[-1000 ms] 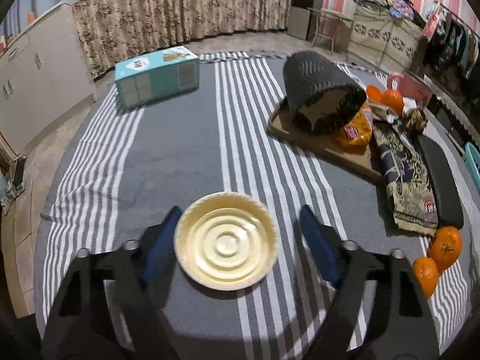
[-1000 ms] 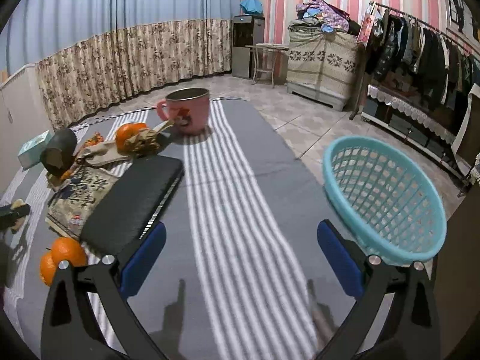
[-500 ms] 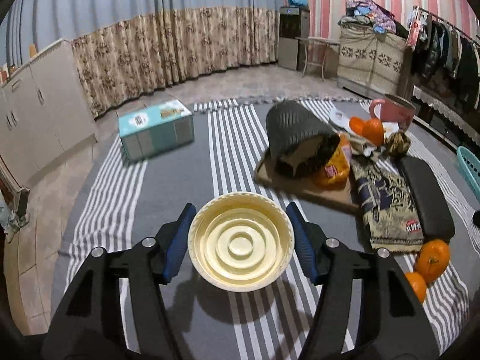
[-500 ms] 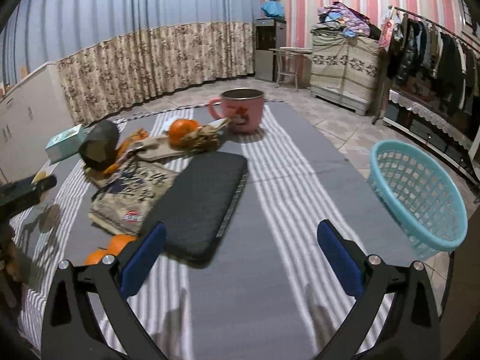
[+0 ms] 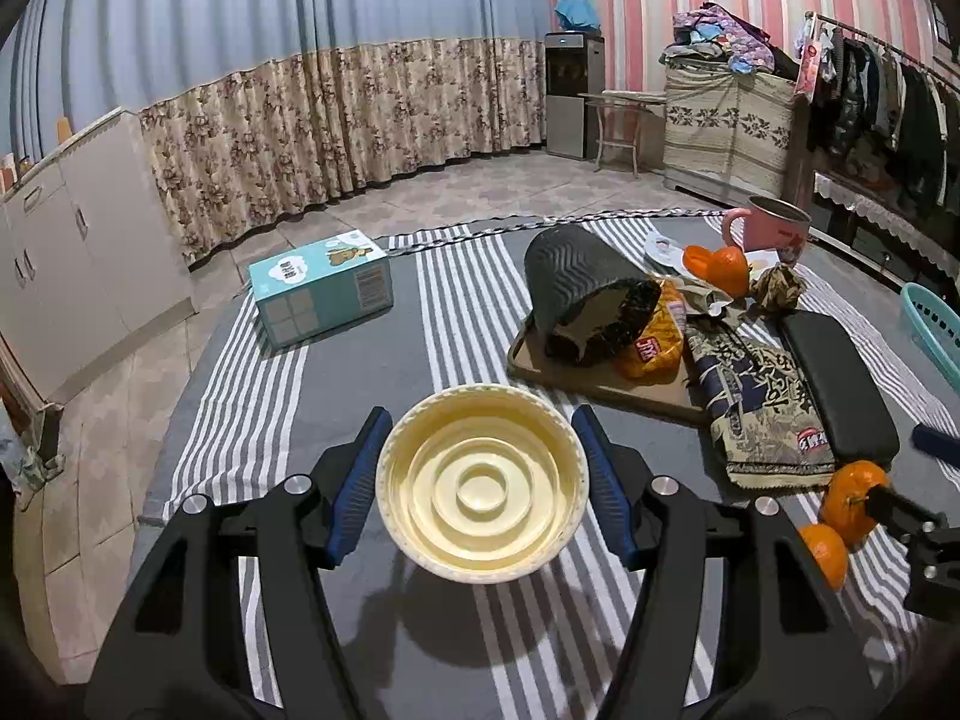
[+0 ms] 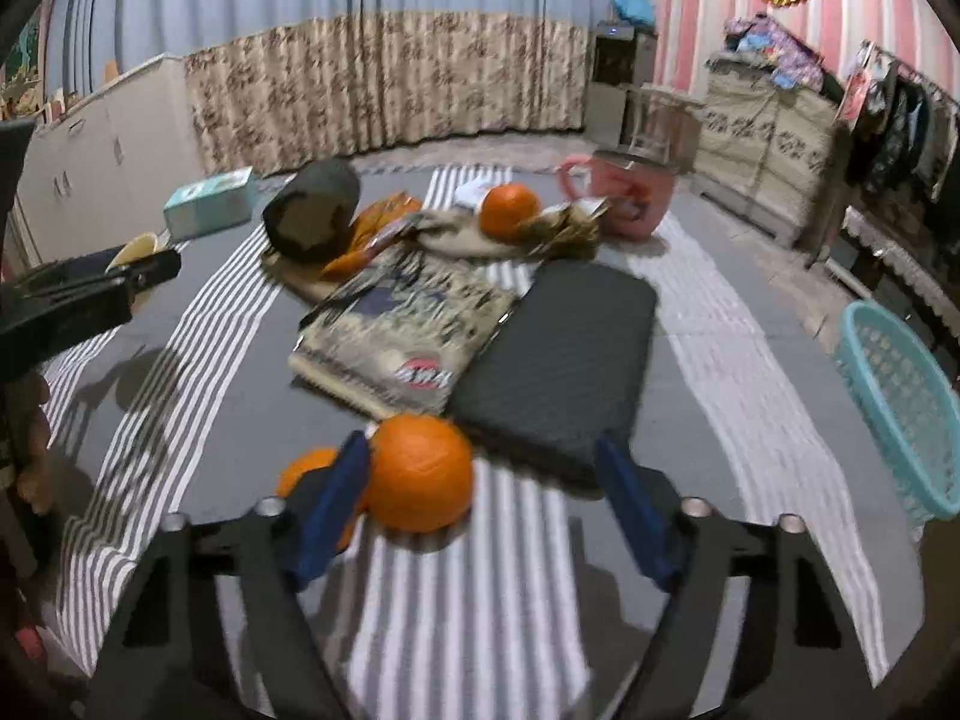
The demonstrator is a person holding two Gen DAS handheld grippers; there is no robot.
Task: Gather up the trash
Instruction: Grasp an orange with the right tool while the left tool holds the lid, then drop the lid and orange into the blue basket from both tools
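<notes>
A round cream plastic bowl (image 5: pixel 483 483) is clamped between the blue fingers (image 5: pixel 357 483) of the left gripper (image 5: pixel 480 480), lifted above the grey striped desk (image 5: pixel 456 300). The right gripper (image 6: pixel 480 510) has just been closing; its fingers are half-wide, with a round orange tangerine (image 6: pixel 420 471) lying between them, ungripped.

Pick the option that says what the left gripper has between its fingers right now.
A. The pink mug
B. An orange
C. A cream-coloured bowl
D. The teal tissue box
C. In the left wrist view the left gripper has its blue pads against both sides of the cream-coloured bowl, which casts a shadow on the striped cloth beneath it.
</notes>
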